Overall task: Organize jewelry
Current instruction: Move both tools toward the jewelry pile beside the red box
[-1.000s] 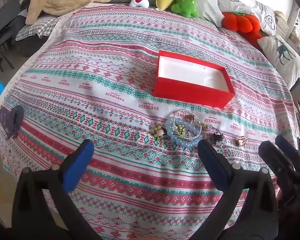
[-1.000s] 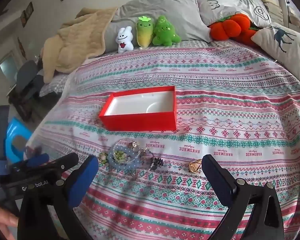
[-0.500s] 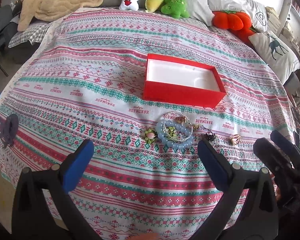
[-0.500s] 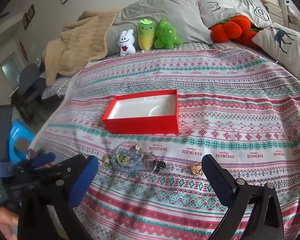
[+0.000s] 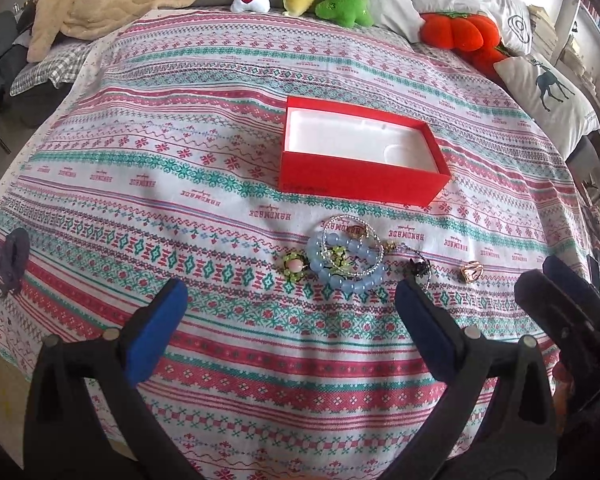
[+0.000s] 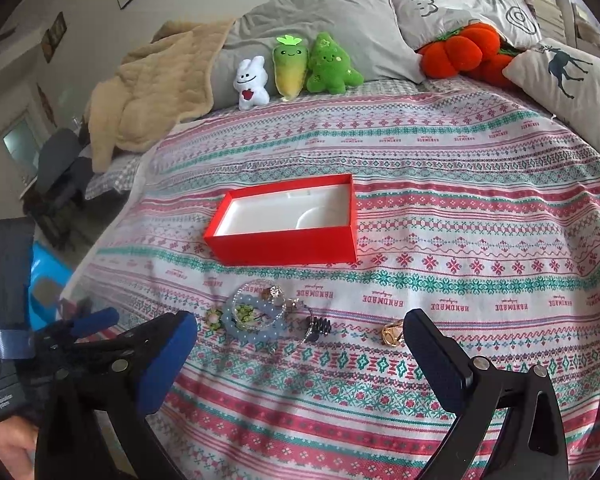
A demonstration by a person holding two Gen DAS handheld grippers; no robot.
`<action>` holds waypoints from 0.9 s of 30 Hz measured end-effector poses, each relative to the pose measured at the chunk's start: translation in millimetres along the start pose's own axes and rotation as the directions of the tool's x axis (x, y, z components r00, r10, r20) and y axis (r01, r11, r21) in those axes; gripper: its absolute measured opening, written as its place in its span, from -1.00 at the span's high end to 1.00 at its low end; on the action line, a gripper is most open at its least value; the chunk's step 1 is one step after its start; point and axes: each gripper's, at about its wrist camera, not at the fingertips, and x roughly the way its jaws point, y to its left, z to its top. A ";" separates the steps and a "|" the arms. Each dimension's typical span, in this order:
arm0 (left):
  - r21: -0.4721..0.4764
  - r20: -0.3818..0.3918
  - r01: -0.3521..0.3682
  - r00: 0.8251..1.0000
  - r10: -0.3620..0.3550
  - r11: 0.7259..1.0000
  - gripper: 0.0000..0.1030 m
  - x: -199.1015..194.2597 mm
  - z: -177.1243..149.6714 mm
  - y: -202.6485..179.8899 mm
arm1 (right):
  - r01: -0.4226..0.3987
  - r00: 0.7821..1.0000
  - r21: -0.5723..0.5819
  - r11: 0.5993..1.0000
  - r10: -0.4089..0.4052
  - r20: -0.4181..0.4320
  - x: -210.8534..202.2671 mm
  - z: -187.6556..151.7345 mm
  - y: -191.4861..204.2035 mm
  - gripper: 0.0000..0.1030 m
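Jewelry: a small cluster on the bedspread (image 5: pixel 148 184), just in front of the red box (image 5: pixel 364 184) and not touching it.
Bracelets: a pale blue bead bracelet (image 5: pixel 346 280) lies tangled with a thin clear-bead bracelet (image 5: pixel 342 220); green bits sit inside the blue loop (too small to tell what they are).
Flower ring: green and pink (image 5: pixel 293 266), just left of the blue beads, at the cluster's left end.
Dark piece: small and black (image 6: pixel 319 326), just right of the bracelets, on a thin chain or wire.
Gold ring: (image 6: pixel 392 334) lies apart to the right of the cluster, close by the right gripper's right finger in the right wrist view.
Box: red walls, white liner, lid off, nothing inside; it sits flat near the middle of the bed.
Left gripper: (image 5: pixel 290 324) jaws spread wide, holding nothing, above the near bedspread with the bracelets just beyond its tips.
Right gripper: (image 6: pixel 300 344) jaws also wide apart and holding nothing; the cluster lies between and just past its fingers.
Bed head: three plush toys in a row, white bunny (image 6: pixel 252 84), carrot (image 6: pixel 289 68), green tree (image 6: pixel 331 66), against a grey pillow (image 6: pixel 340 12).
Far right: orange plush (image 6: pixel 464 56) and a deer cushion (image 6: pixel 568 80).
Far left: beige blanket (image 6: pixel 160 84), bunched at the bed's corner.
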 end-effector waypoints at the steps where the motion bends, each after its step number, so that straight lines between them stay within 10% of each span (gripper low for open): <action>1: 0.001 -0.011 0.002 1.000 -0.002 1.000 -1.00 0.9 0.0 -0.8 | 0.002 1.000 0.003 1.000 -0.002 0.000 0.2 -0.2 -0.8 -1.00; 27: 0.035 -0.027 -0.013 1.000 0.014 0.999 -1.00 11.5 2.7 -7.7 | -0.051 0.998 0.134 0.990 0.055 -0.026 10.1 1.4 -27.4 -1.00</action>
